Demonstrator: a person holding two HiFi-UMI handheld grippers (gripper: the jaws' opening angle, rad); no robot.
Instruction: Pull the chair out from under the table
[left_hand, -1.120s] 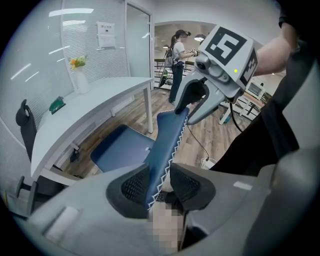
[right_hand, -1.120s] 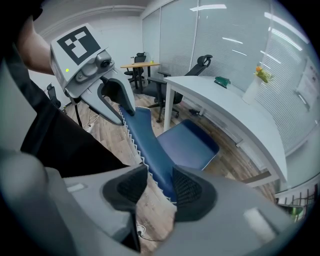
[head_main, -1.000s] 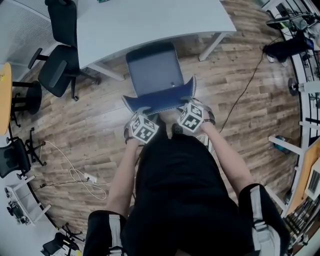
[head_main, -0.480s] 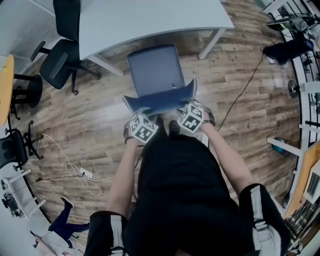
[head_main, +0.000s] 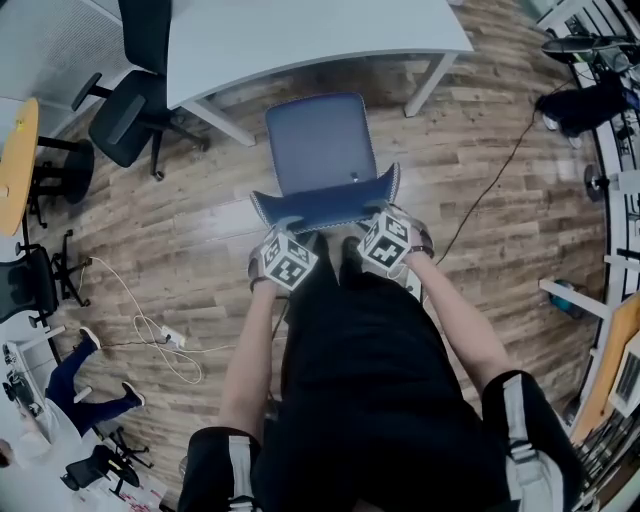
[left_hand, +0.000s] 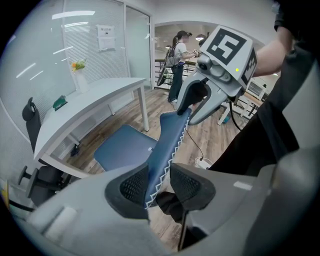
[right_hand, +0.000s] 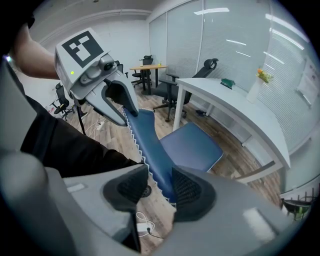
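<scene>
Both grippers have come back toward us and the chair (head_main: 322, 150) has come with them. Its seat (head_main: 322, 135), whose far edge sat under the table (head_main: 300, 40) a second ago, now lies wholly clear of the table, with a strip of bare floor (head_main: 470, 210) between the two. We judge the pull all but done; a little more travel away from the table would leave room to sit.

Our left gripper (head_main: 284, 224) and right gripper (head_main: 378, 210) sit astride the top edge of the backrest (head_main: 322, 207), the part of the chair farthest from the table. Neither looks clamped: each pair of jaws stands wide, the pad (left_hand: 134, 186) nearer the table lies against the padding, and a sliver of gap shows at the other pad. We are hooking the backrest more than squeezing it, so we think a lift could let it slip.

Underfoot is glossy wood plank, which should let the chair slide easily. At the table's left end stands a black office chair (head_main: 125, 125), a dark cable (head_main: 497, 170) trails away from the table's right leg, a white cable (head_main: 150, 335) lies well away from the table, and a person's legs (head_main: 85, 385) have come into view farther still from the table
</scene>
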